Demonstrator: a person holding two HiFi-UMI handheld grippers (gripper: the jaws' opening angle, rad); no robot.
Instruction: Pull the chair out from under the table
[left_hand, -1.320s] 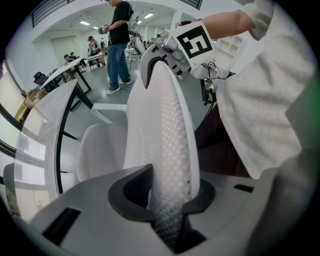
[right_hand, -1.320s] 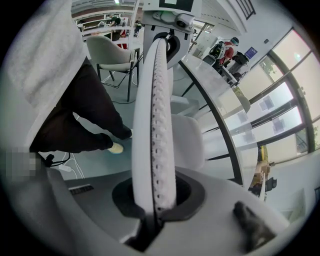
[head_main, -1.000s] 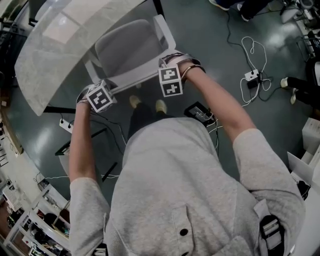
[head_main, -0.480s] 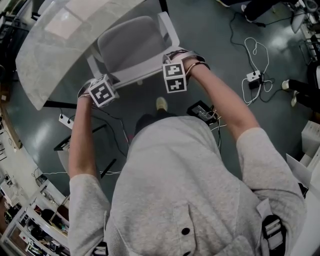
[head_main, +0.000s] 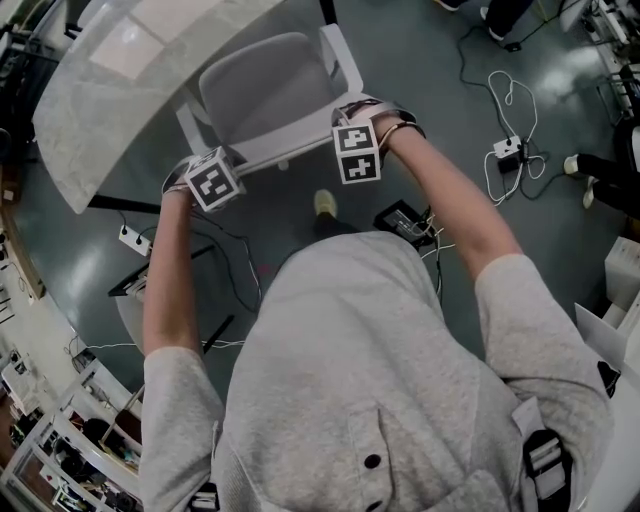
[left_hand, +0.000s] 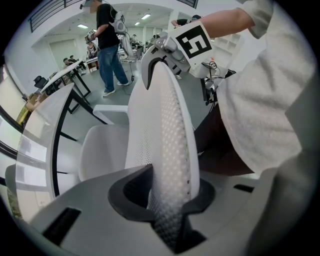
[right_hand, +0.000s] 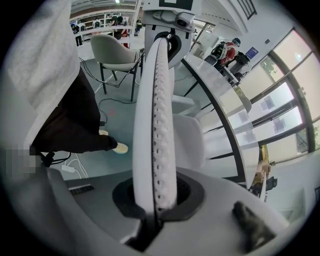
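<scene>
A white chair with a grey seat (head_main: 265, 92) stands partly under the frosted glass table (head_main: 120, 90). My left gripper (head_main: 213, 182) and right gripper (head_main: 356, 152) clamp the two ends of the backrest's top edge (head_main: 285, 152). In the left gripper view the white mesh backrest (left_hand: 167, 130) runs between the jaws of the left gripper (left_hand: 167, 200), which is shut on it. In the right gripper view the backrest's rim (right_hand: 156, 120) is pinched the same way by the right gripper (right_hand: 156, 200). Both point steeply down.
The person's shoe (head_main: 325, 204) is just behind the chair. A black box (head_main: 405, 222), a power strip (head_main: 505, 150) and loose cables lie on the floor at the right. Another chair (right_hand: 115, 52) and a standing person (left_hand: 110, 45) are farther off.
Both grippers keep their hold and have hardly shifted. The person's feet have stepped back: two shoes showed behind the chair, now only one.
</scene>
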